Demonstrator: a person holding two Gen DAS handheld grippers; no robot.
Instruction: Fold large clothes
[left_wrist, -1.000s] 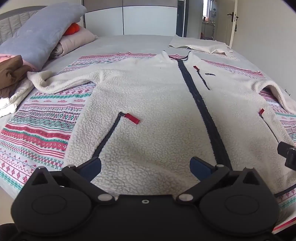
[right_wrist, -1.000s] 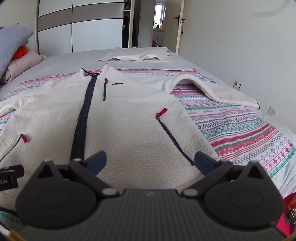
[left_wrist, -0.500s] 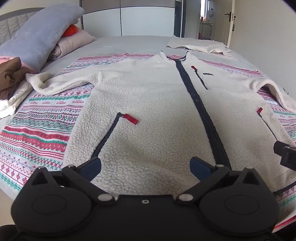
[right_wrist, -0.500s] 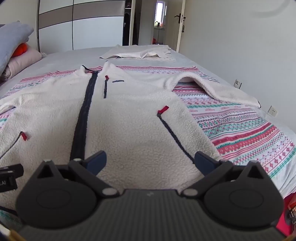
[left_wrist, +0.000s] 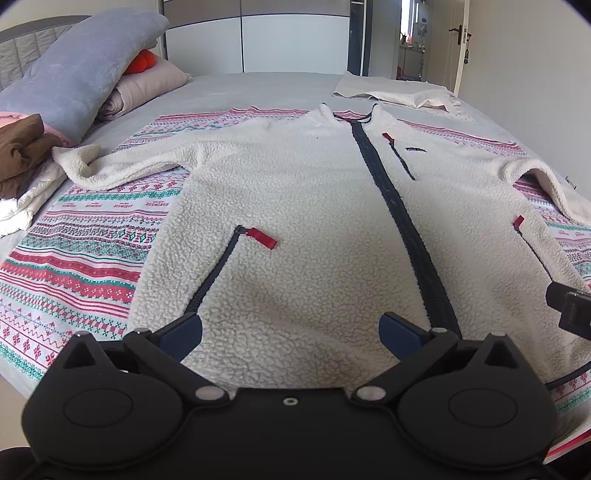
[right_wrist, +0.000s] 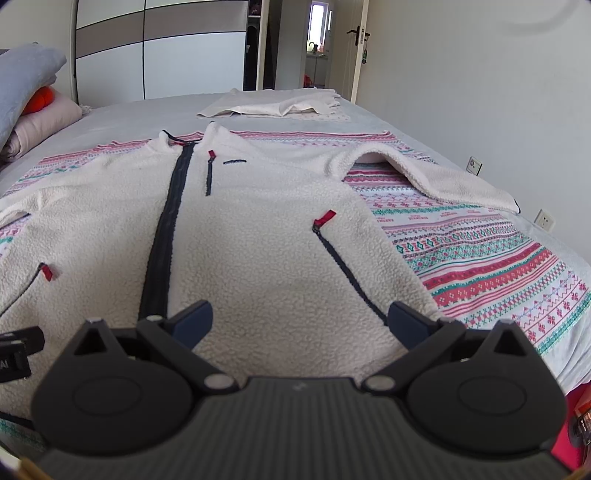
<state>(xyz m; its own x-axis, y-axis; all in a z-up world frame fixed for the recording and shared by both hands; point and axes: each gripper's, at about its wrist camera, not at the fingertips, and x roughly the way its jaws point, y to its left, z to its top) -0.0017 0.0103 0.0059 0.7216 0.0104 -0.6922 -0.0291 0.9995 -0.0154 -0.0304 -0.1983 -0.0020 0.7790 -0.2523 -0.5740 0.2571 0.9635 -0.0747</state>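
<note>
Spread flat, front up, on a patterned blanket (left_wrist: 85, 258) across the bed (left_wrist: 258, 88): a cream fleece jacket (left_wrist: 295, 192), collar toward the wardrobe (left_wrist: 295, 37), hem toward the cameras; laid out so, presumably, to give clean fold lines from the start. Zipped shut down the dark centre zip (left_wrist: 399, 218), which keeps both front panels from sliding apart and offers a straight axis to fold about. Stretched sideways, the left sleeve (left_wrist: 122, 166) ending just beside a pile of clothes (left_wrist: 22, 155) and pillows (left_wrist: 74, 74); the right sleeve (right_wrist: 443, 177) humped up near the shoulder and trailing toward the bed's edge; both probably to be brought in over the body first. Red pull tabs (left_wrist: 263, 236) lying loose on the pockets; no hindrance to folding, by the look of it.

Held low over the hem, one to each side of the zip: left gripper (left_wrist: 290, 328) with jaws spread and empty, over the left pocket region; right gripper (right_wrist: 301, 319) likewise spread and empty, over the right pocket zip (right_wrist: 347, 269); symmetrical placement, apparently for taking hem or sides together. Whether the fingertips touch the fleece: cannot tell. Nothing folded yet. Farther up the bed, a pale folded cloth (right_wrist: 277, 107), well apart from the jacket.
</note>
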